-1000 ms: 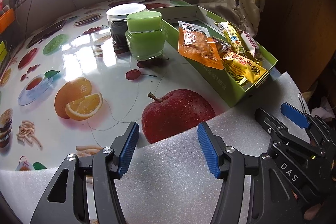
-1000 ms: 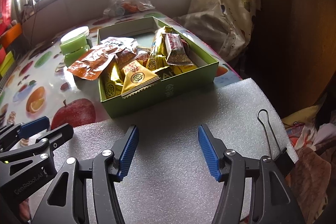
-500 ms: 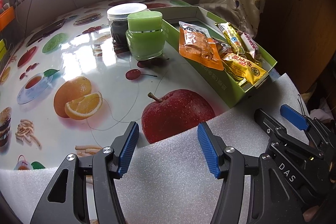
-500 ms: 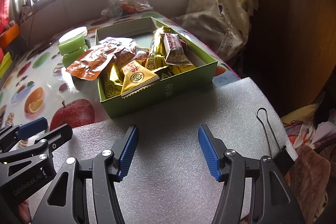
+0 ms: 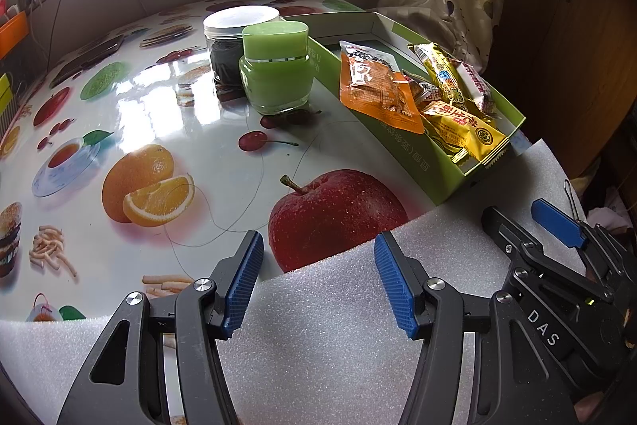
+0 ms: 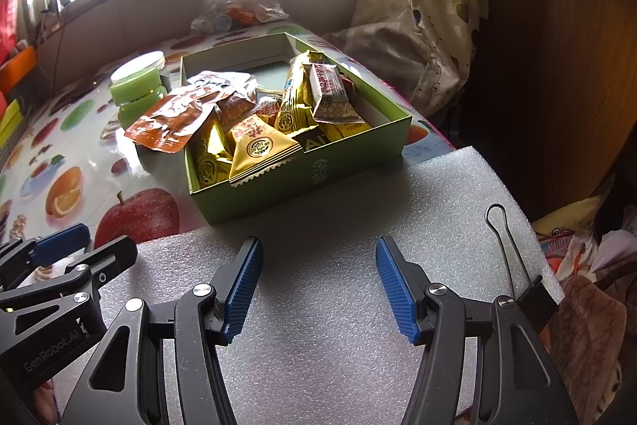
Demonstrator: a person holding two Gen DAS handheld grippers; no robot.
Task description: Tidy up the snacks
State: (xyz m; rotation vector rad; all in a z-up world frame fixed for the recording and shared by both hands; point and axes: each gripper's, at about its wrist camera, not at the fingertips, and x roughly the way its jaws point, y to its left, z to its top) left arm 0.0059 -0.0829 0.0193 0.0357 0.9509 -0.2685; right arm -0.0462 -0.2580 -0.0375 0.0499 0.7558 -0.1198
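On white foam sheet (image 6: 338, 226) over fruit-print table (image 5: 167, 98): left gripper (image 5: 318, 281) and right gripper (image 6: 318, 281) agape, empty; beyond, green box (image 6: 302, 178) heaped with snacks (image 6: 262, 146); overhanging orange pouch (image 6: 171, 122) likely dislodged by careless reach.

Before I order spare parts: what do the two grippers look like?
Both match: black metal linkage arms with silver pivot screws, each finger carrying a ribbed blue pad. The left gripper and the right gripper have no visible cables. White lettering marks the bodies: "DAS" on the right one, "GenRobot.AI" on the left.
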